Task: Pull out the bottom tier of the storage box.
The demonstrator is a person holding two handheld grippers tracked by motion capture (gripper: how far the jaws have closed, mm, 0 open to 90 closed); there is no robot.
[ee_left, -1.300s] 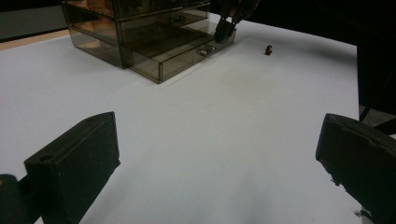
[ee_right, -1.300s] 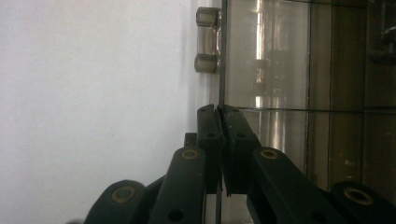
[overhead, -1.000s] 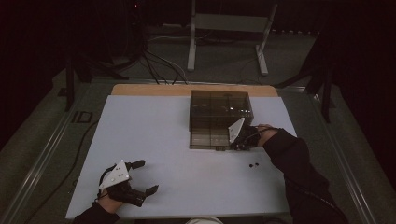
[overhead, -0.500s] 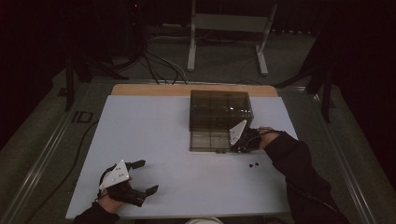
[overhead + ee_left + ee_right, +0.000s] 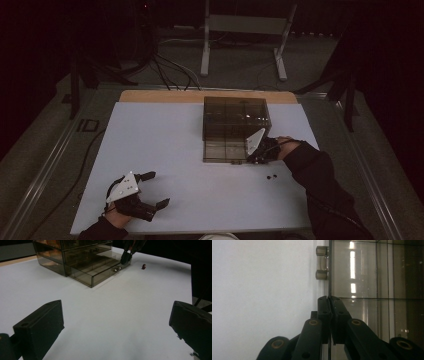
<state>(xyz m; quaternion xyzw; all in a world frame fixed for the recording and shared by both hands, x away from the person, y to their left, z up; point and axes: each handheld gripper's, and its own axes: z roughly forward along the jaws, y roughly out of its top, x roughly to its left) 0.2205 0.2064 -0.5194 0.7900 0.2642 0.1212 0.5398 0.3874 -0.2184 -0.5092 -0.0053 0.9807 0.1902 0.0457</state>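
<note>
From the high view, I'm watching the right gripper (image 5: 251, 159) sitting at the front right corner of the pulled-out drawer (image 5: 225, 151) of the smoky storage box (image 5: 235, 117), which is standing towards the far right of the white table (image 5: 165, 145). Two small dark bits (image 5: 271, 176) are lying on the table just beside that gripper. The left gripper (image 5: 156, 190) is resting near my edge, well apart from the box, jaws spread wide with nothing between them.

In the left gripper view, I'm seeing those jaws gaping over bare table, the drawer's knob (image 5: 115, 269) facing me.

In the right gripper view, the jaws are pinching the drawer's front wall (image 5: 329, 277), closed tight on its thin edge, just beside the handle (image 5: 322, 263).
</note>
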